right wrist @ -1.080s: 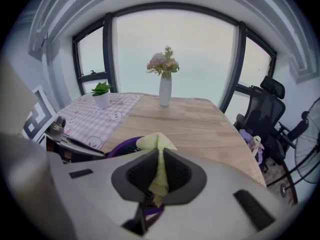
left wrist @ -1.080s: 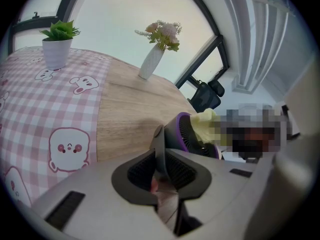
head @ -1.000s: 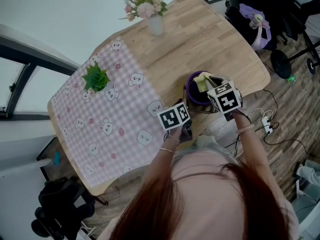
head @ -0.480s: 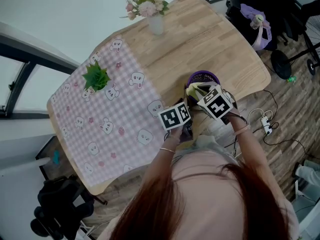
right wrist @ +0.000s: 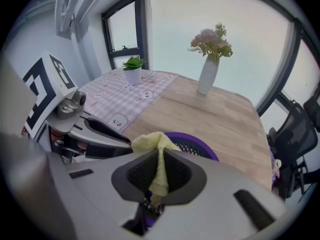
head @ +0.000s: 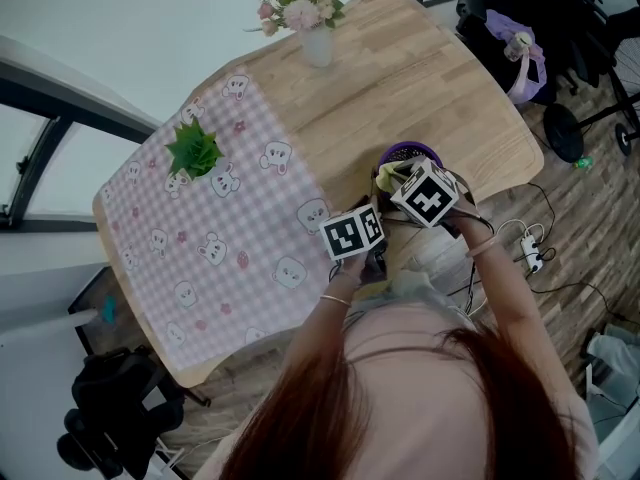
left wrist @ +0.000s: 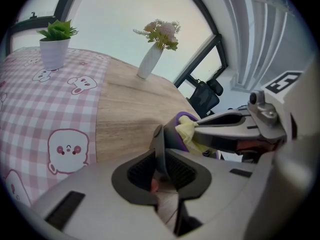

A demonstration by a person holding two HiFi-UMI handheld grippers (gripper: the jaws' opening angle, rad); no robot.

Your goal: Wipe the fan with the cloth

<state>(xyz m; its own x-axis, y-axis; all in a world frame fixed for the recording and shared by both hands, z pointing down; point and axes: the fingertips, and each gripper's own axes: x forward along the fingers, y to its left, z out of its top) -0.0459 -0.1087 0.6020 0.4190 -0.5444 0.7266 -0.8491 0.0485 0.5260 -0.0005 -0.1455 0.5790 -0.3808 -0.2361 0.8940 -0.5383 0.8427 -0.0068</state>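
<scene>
Fans: we count one purple round fan (right wrist: 192, 136), clamped in left tongs (left wrist: 161, 166).
Cloths: one yellow fabric cloth (right wrist: 151, 141), pinched in right tongs (right wrist: 159, 176).

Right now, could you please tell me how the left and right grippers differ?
The left gripper clamps the purple fan by its edge; the right gripper pinches the yellow cloth. The left gripper sits beside the fan; the right gripper is above it. Both are shut on something.

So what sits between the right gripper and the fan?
The yellow cloth, pinched by the right gripper over the purple fan; the right gripper view shows it.
</scene>
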